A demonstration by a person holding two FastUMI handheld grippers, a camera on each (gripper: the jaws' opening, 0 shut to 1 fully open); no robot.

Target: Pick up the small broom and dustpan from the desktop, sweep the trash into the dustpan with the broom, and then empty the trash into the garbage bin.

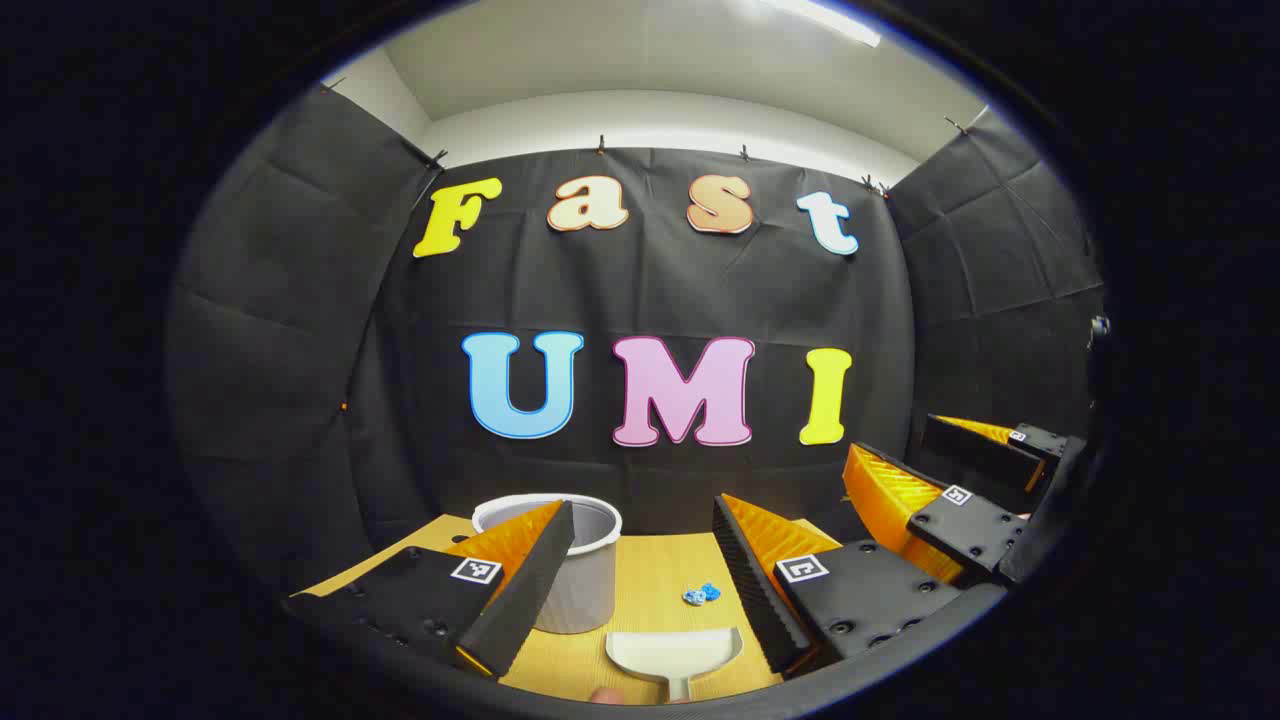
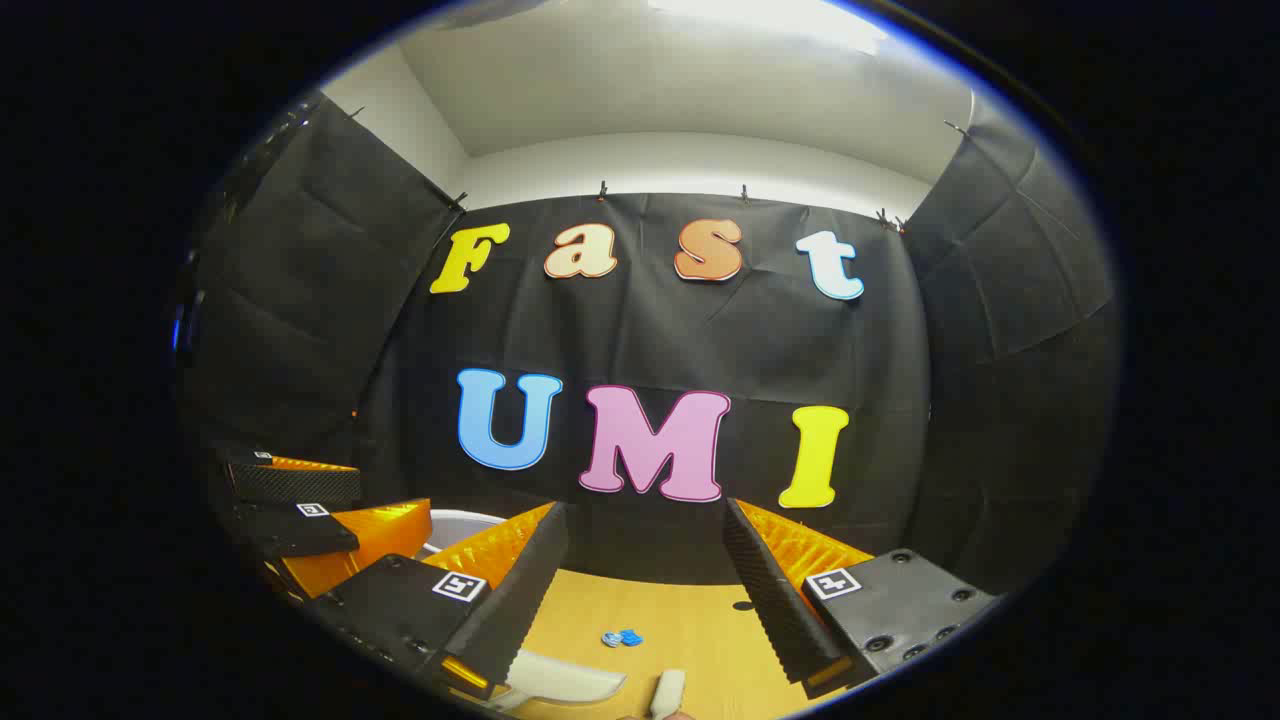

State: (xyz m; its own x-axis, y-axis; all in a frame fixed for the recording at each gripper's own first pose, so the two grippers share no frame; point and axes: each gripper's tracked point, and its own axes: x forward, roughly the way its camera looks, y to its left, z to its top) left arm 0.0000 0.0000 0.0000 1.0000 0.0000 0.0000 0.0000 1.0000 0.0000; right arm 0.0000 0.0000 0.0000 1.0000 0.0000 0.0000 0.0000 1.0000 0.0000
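Left gripper view puts the dustpan (image 1: 675,655) low between our own fingers, on the bench (image 1: 655,570). We see its wide mouth turned away from the camera and its short handle running back toward us, so its long axis lies roughly along our line of sight. Just beyond its mouth and a little to the right sits the trash (image 1: 702,593) — a few small blue and pale scraps, apart from the pan. The garbage bin (image 1: 570,565), a pale round tub, stands upright on the bench to the left, partly behind our left finger.

Our left claw (image 1: 640,540) is held level and pointing at the back wall, fingers spread wide with nothing between them. Off to the right in the same view we see the right claw (image 1: 945,470), raised above the bench edge, its fingers also apart.

Right gripper view shows that right claw (image 2: 645,545) aimed the same way, fingers wide and empty. Below it the dustpan (image 2: 560,680) lies to the lower left, and a pale handle end (image 2: 668,692) — we take it for the broom — pokes up at the bottom edge. The scraps lie on the wood between our fingers.

Square black-and-white marker tags sit on the claw bodies; we can read no writing on them.
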